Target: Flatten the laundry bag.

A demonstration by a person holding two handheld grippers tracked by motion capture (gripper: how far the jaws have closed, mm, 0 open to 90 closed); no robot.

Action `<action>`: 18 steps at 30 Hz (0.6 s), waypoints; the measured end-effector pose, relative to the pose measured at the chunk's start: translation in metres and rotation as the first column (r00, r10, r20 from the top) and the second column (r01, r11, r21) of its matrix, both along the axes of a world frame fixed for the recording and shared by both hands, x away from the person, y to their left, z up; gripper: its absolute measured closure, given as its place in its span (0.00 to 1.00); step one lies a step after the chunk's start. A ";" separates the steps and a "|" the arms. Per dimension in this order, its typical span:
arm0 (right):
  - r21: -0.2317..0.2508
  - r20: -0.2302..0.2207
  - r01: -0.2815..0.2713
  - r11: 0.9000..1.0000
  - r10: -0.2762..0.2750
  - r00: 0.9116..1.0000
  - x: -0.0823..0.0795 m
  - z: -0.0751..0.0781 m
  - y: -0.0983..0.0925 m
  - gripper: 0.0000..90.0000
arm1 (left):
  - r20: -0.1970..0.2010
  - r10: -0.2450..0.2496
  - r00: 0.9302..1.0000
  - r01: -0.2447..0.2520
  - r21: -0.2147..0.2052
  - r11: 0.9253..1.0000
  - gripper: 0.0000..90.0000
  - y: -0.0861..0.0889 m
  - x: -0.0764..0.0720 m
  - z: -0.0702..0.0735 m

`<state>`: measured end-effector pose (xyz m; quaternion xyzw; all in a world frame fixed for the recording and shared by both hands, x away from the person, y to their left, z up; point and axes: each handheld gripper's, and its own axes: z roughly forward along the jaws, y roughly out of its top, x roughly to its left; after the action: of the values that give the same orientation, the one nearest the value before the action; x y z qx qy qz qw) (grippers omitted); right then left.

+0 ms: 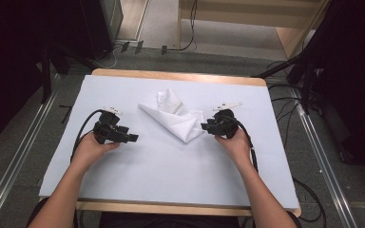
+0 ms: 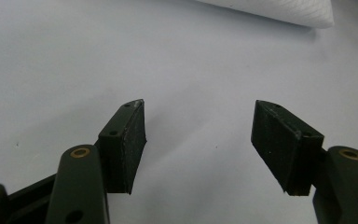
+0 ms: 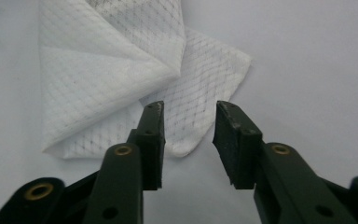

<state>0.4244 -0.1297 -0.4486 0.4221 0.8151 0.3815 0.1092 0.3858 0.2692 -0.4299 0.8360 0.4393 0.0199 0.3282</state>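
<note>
1. Nearest the person, both forearms came in from the table's (image 1: 180,183) near edge, one gripper in each hand.
2. The left gripper (image 1: 131,138) hovered over bare table, well apart from the cloth (image 1: 178,118). In the left gripper view its jaws stood spread wide with nothing between them (image 2: 200,140).
3. The right gripper (image 1: 204,127) sat just beside the cloth's near right corner. In the right gripper view its jaws stood partly apart (image 3: 189,135), with that corner (image 3: 186,140) lying in the gap; the pads did not look pressed on it, so nothing was pinched yet.
4. Farther off, the cloth lay loosely folded at mid-table, a white quilted wipe with layers overlapping in a rough triangle.
5. The step in hand looked like taking hold of the corner, likely to fold or spread the cloth.
6. The next move would call for the right jaws to close on that corner, low enough to catch the layer wanted, while the left gripper came across to take or pin another edge.
</note>
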 end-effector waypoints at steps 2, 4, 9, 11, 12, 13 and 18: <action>0.006 -0.009 -0.002 1.000 0.003 1.000 0.003 -0.001 0.001 0.81 | 0.002 -0.001 1.000 0.001 0.002 1.000 0.40 0.001 -0.001 0.000; 0.003 -0.022 -0.003 1.000 0.003 1.000 0.007 -0.002 0.002 0.86 | 0.001 0.001 1.000 -0.002 0.006 1.000 0.40 0.002 -0.002 0.001; 0.011 -0.047 -0.009 1.000 0.009 0.999 0.016 -0.006 0.007 0.94 | 0.007 0.007 1.000 -0.007 0.006 1.000 0.40 0.004 -0.003 0.001; 0.000 -0.054 -0.009 1.000 0.009 0.999 0.020 -0.007 0.010 0.99 | 0.009 0.014 1.000 -0.014 0.004 1.000 0.40 0.005 -0.004 0.001; 0.003 -0.051 -0.010 1.000 0.010 0.999 0.021 -0.009 0.011 1.00 | 0.012 0.015 1.000 -0.015 0.003 1.000 0.40 0.005 -0.004 0.001; 0.004 -0.060 -0.011 1.000 0.011 0.998 0.023 -0.011 0.012 1.00 | 0.014 0.017 1.000 -0.017 0.002 1.000 0.40 0.005 -0.004 0.001; -0.036 -0.075 -0.033 0.999 0.030 0.997 0.022 -0.020 0.021 1.00 | 0.015 0.022 1.000 -0.022 0.001 1.000 0.40 0.008 -0.003 0.002</action>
<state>0.4468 -0.1089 -0.4685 0.4209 0.8322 0.3519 0.0807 0.3824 0.2776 -0.4277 0.8312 0.4459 0.0299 0.3307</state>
